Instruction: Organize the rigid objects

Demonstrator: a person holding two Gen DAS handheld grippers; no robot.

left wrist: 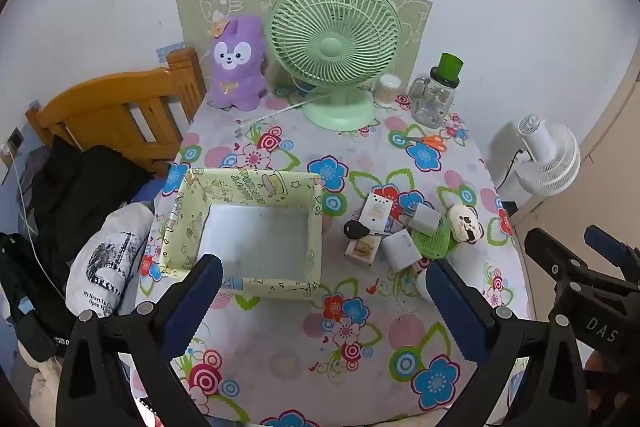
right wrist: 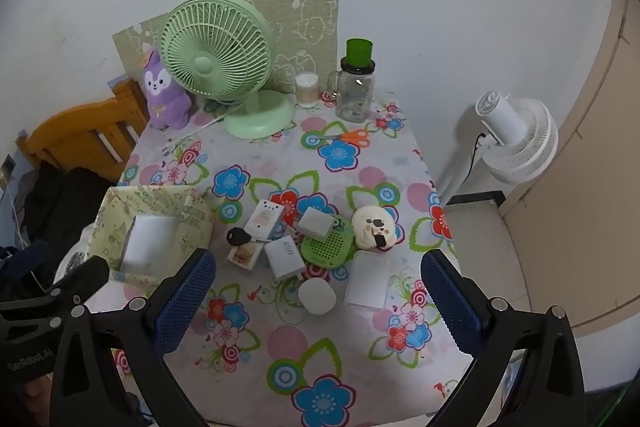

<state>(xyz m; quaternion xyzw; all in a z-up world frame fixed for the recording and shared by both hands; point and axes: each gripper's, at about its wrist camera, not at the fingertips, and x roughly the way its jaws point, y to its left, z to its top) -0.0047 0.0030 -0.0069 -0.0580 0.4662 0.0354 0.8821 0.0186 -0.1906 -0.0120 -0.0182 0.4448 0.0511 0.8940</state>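
Note:
An empty pale-yellow patterned box (left wrist: 248,183) (right wrist: 160,203) sits at the table's left. To its right lies a cluster: a black car key (right wrist: 239,237), small cartons (right wrist: 265,218), white charger cubes (right wrist: 285,257), a green perforated disc (right wrist: 330,247), a cream toy (right wrist: 374,227), a white round puck (right wrist: 317,295) and a white flat block (right wrist: 368,279). My left gripper (left wrist: 324,291) is open and empty, above the table in front of the box. My right gripper (right wrist: 318,287) is open and empty, hovering near the puck and the block.
A green desk fan (left wrist: 336,47), a purple plush (left wrist: 236,63), a glass jar with green lid (left wrist: 436,95), a small cup (left wrist: 390,89) and orange scissors (left wrist: 428,141) stand at the back. A wooden bed frame (left wrist: 120,115) is left, a white floor fan (right wrist: 516,143) right.

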